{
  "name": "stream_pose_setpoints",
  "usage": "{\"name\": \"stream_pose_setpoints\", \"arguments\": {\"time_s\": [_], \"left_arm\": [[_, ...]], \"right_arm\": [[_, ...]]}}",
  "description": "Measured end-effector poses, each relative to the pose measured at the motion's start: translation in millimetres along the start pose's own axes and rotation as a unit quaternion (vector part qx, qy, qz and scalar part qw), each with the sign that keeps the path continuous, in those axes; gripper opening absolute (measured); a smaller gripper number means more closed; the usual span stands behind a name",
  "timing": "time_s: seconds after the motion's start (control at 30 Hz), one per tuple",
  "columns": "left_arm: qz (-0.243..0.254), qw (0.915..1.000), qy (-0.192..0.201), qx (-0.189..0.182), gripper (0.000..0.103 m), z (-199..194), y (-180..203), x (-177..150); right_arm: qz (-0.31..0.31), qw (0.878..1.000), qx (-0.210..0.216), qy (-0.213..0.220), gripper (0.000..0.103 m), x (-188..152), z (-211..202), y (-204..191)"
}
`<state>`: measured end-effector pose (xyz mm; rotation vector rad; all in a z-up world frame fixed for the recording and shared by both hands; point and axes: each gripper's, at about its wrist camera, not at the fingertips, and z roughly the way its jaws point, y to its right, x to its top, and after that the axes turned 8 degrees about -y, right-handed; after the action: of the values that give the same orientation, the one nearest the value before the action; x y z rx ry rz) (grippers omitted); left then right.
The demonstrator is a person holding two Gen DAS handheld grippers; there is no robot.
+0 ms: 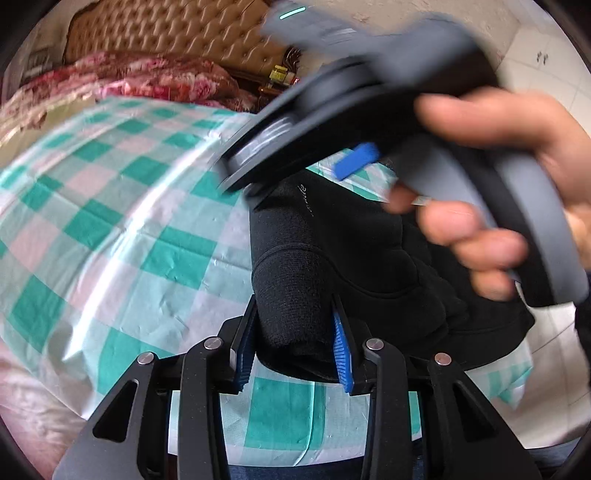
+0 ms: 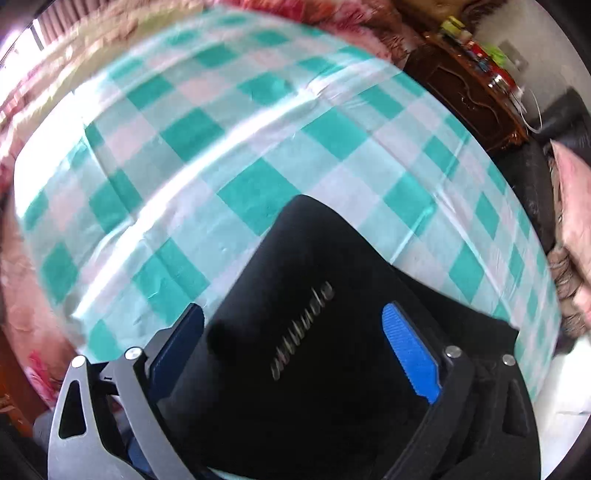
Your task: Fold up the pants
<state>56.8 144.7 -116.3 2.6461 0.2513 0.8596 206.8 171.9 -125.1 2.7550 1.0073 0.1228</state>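
Black fleece pants (image 1: 332,236) are bunching in the left tongs (image 1: 295,343)' pinch on the checked bed sheet (image 1: 110,192); right tongs (image 2: 295,354) are hanging spread, so the fold may be slipping loose.

Left wrist cam is sitting right behind my left gripper (image 1: 295,354), looking forward and down along its fingers, close in over the black pants (image 1: 332,258), with the bed's headboard (image 1: 177,33) far at top. My right hand (image 1: 498,177) and its tool are crossing that view near the lens, blurred. Right wrist cam is looking steeply down past my right gripper (image 2: 295,347), nearly on top of the pants (image 2: 295,314). Both views are sharing the pants and the green checked sheet (image 1: 110,206) (image 2: 240,140).
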Motion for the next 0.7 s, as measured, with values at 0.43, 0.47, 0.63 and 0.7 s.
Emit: {"name": "stream_pose_setpoints", "arguments": {"time_s": [0.43,0.47,0.63,0.7], "left_arm": [[-0.092,0.9955,-0.003,-0.025,0.064,9,-18,-11],[-0.111,0.993,-0.009,-0.039,0.066,15,-23,-13],[-0.108,0.9926,-0.004,-0.054,0.038,25,-16,-10],[-0.069,0.997,0.014,-0.033,0.028,11,3,-2]], "right_arm": [[0.013,1.0,-0.002,-0.016,0.038,3,25,-10],[0.017,1.0,0.001,-0.013,0.038,3,26,-10],[0.043,0.998,0.046,0.007,0.032,-3,21,8],[0.067,0.993,0.098,0.023,0.028,-10,8,30]]}}
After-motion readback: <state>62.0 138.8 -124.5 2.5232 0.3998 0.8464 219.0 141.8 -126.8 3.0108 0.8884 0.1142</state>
